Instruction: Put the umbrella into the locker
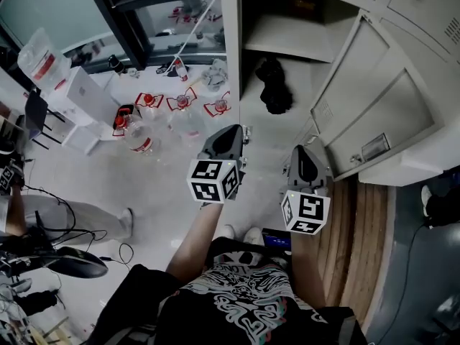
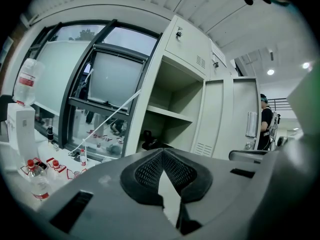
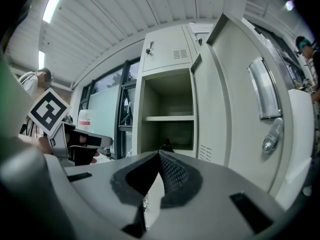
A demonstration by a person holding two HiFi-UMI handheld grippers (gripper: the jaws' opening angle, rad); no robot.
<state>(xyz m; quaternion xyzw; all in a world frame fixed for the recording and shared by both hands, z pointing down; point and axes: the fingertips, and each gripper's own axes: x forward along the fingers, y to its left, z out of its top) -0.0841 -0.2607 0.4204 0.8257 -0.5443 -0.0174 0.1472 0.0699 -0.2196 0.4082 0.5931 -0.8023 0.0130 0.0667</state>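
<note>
Two claws, both pressed shut with nothing between the jaws: your left claw (image 1: 237, 131) and your right claw (image 1: 302, 152) hang side by side, apart from each other, facing the tall pale grey metal locker (image 1: 230, 49). The black folded umbrella (image 1: 273, 85) lies ahead of both, on the bottom of the locker's open compartment beneath the flat metal shelf (image 3: 167, 118). It looks like a dark, soft, crumpled bundle, and neither claw touches it.

Ahead of your left claw stands the locker's left wall edge, straight and sharp. To the right of your right claw the open locker door (image 1: 374, 113) swings out, smooth painted sheet metal with vent slots and a shiny curved handle (image 3: 265, 91). Between that wall and the door the opening is free.

Left of your left claw lies pale floor with clear plastic bottles with red caps (image 1: 140, 139) on it. The black mesh-textured pads (image 2: 147, 171) of your left claw meet at a point.
</note>
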